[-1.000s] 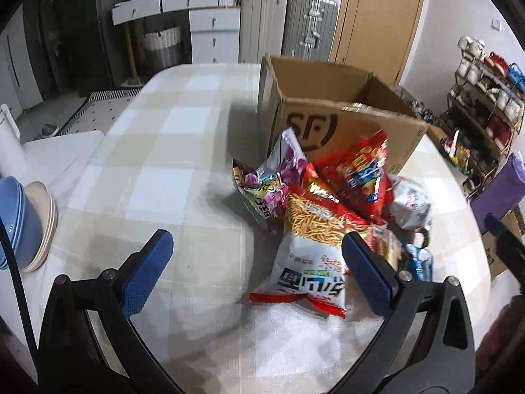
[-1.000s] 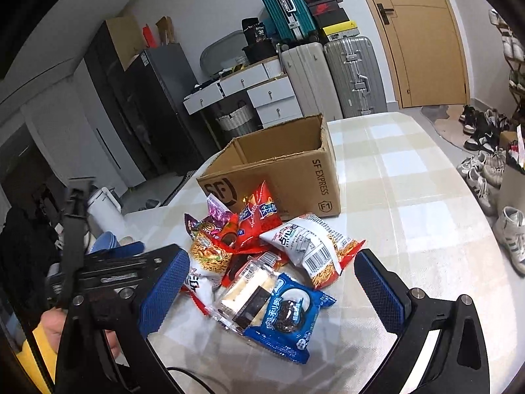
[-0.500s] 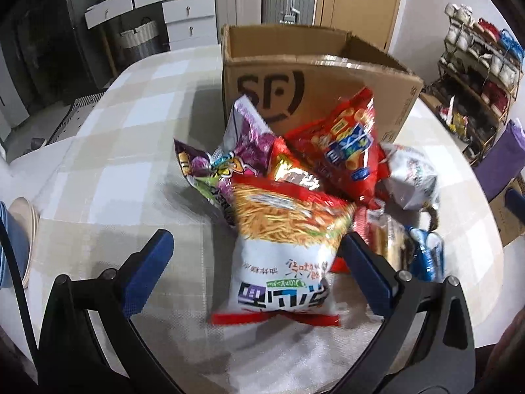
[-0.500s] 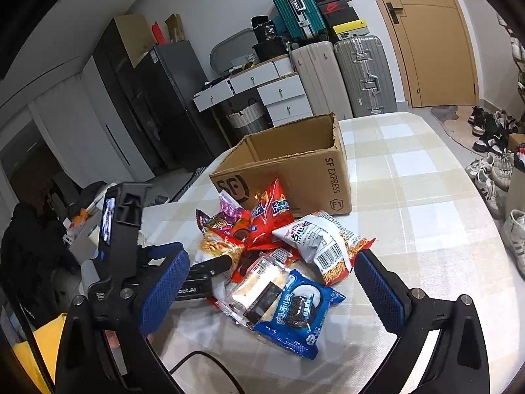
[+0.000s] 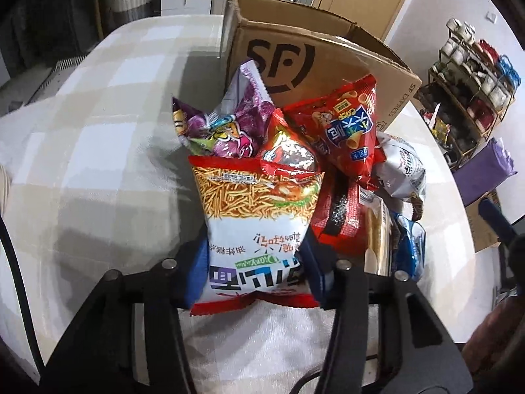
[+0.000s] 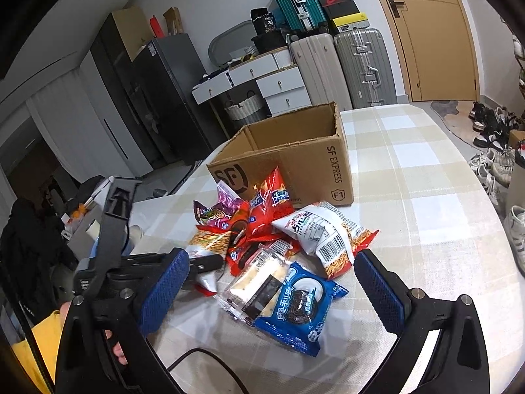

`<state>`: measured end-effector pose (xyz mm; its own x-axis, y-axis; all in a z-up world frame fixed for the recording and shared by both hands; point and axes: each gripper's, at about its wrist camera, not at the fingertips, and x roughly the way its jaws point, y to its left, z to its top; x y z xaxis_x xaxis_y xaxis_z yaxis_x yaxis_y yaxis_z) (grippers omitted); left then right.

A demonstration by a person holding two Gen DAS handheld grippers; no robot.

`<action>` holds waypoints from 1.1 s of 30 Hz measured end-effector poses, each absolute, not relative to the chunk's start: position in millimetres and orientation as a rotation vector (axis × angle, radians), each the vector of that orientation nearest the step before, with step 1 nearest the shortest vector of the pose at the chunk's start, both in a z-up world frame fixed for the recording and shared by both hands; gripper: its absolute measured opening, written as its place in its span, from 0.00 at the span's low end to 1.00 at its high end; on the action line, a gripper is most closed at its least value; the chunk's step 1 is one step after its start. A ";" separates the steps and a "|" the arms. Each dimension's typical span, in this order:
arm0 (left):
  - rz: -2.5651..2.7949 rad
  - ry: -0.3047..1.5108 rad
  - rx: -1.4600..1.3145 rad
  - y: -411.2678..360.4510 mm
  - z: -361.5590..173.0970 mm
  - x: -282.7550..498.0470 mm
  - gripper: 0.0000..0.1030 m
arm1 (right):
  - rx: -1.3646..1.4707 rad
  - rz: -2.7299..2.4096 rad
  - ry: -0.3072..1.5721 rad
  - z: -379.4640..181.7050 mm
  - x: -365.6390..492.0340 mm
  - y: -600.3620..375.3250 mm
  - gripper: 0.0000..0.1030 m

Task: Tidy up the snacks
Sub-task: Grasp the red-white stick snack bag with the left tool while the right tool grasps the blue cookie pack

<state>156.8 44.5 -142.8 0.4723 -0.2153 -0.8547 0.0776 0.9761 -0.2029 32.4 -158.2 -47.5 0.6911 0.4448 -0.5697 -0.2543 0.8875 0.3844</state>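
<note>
- Left wrist view showed the left gripper low in the frame, its blue pads pressed against both sides of the noodle bag, clamping its lower end.
- That bag stood at centre frame, top edge toward the box, which filled the upper middle with its "SF" mark facing the camera.
- Behind the noodle bag, a purple bag leaned against the box wall, and a red chip bag sat to its right, also against the box.
- A small red-and-silver packet lay between those two, touching the noodle bag's top edge.
- At right of centre lay a dark red packet, a white bag and a blue cookie pack, the last partly hidden.
- All rested on the checked tablecloth.
- Right wrist view showed the right gripper at the bottom of the frame with its blue pads spread wide, nothing between them.
- The cookie pack and a clear cracker pack lay just ahead of it, side by side and touching.
- The white bag lay above them, near the box, which stood open-topped at centre frame.
- At left of that frame, the left gripper reached into the pile's left edge, gripping the noodle bag.
</note>
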 end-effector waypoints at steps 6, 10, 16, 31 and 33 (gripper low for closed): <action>-0.190 1.071 -0.183 59.5 -139.2 144.3 0.43 | 0.308 0.399 0.738 -56.0 37.5 -157.9 0.99; -0.206 1.034 -0.228 74.6 -127.0 132.3 0.43 | 0.350 0.407 0.754 -59.4 40.2 -158.8 0.99; -0.207 0.991 -0.271 94.6 -109.3 113.5 0.43 | 0.369 0.300 0.857 -80.7 52.1 -168.1 0.99; -0.250 0.952 -0.347 115.0 -88.9 97.5 0.43 | 0.202 0.230 1.011 -115.4 66.7 -137.7 0.53; -0.251 0.953 -0.351 115.7 -89.3 98.1 0.43 | 0.195 0.251 1.013 -115.6 64.9 -134.8 0.43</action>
